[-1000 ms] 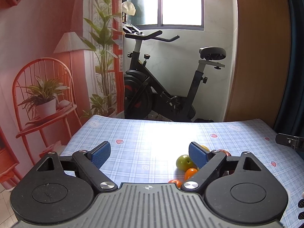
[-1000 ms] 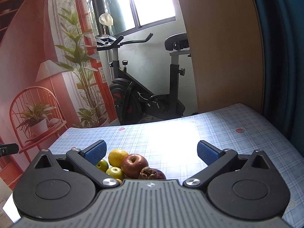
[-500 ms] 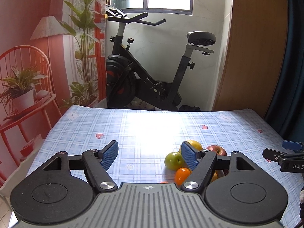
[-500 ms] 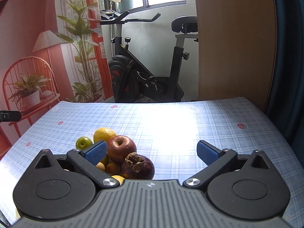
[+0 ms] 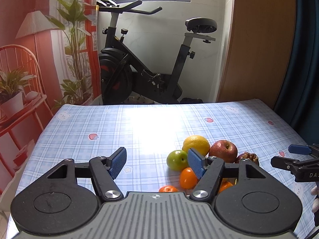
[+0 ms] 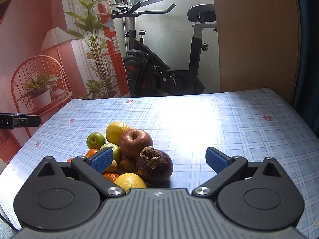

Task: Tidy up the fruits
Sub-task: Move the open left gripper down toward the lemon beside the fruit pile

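Observation:
A pile of fruit lies on the blue checked tablecloth (image 5: 119,123). It holds a yellow citrus (image 5: 196,143), a red apple (image 5: 223,151), a green apple (image 5: 176,160), a dark mangosteen (image 6: 154,166) and small tangerines (image 5: 187,178). My left gripper (image 5: 157,164) hovers just left of the pile, its jaws closing over bare cloth with nothing between them. My right gripper (image 6: 159,159) stands open close behind the pile. The mangosteen and red apple (image 6: 135,143) show between its fingers, and the pads touch neither. Each gripper's tip shows at the edge of the other's view.
An exercise bike (image 5: 139,75) stands beyond the table's far edge, by a wooden panel (image 5: 259,49) and a dark curtain (image 5: 303,59). Bare cloth stretches left of the pile and to its far side.
Both grippers have tipped downward and come closer to the fruit pile, which sits larger and higher in each view. The left jaws have narrowed. The right jaws keep their width.

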Available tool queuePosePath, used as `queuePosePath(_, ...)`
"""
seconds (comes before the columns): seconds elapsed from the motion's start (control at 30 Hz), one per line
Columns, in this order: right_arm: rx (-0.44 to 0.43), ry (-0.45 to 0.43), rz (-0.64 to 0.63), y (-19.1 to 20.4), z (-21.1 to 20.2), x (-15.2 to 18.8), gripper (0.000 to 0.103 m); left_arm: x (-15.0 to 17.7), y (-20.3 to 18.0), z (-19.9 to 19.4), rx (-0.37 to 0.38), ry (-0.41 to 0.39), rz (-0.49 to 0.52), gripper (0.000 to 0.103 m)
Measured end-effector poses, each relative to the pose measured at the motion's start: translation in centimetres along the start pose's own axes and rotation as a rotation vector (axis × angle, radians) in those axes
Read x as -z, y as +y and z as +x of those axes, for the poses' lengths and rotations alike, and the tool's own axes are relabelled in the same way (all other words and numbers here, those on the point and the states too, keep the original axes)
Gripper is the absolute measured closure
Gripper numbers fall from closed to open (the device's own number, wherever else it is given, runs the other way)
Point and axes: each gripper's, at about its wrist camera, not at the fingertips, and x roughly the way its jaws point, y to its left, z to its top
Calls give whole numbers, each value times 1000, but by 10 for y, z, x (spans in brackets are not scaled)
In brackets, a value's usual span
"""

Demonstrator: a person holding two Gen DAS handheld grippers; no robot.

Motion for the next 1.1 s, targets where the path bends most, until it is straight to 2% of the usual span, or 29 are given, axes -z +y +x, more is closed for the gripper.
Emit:
queuePosePath(0.27, -6, -1, 73, -8, -15, -4, 2, -7, 18, -13, 11, 39, -104, 33)
queuePosePath(0.5, -42, 13, 109, -3, -22, 2, 2, -6, 34, -39, -36, 18, -83, 33)
queuePosePath(0.6, -40, 34, 67, 5, -19, 7, 6, -9, 38, -42, 12, 63, -64, 33)
queuePosePath(0.77, -42, 69, 22, 16, -8, 19, 14, -5, 27, -51, -64, 56, 76, 32)
queuePosePath(0.9, -44, 83, 4, 21, 0, 27, 15, 1, 24, -39, -82, 73, 51, 32)
queuePosePath(1.07, -34, 88, -23, 24, 5, 35, 19, 13, 12, -16, -65, 109, 43, 33)
queuePosePath(1.1, -35, 86, -23, 24, 6, 36, 19, 17, 9, -13, -47, 106, 43, 37)
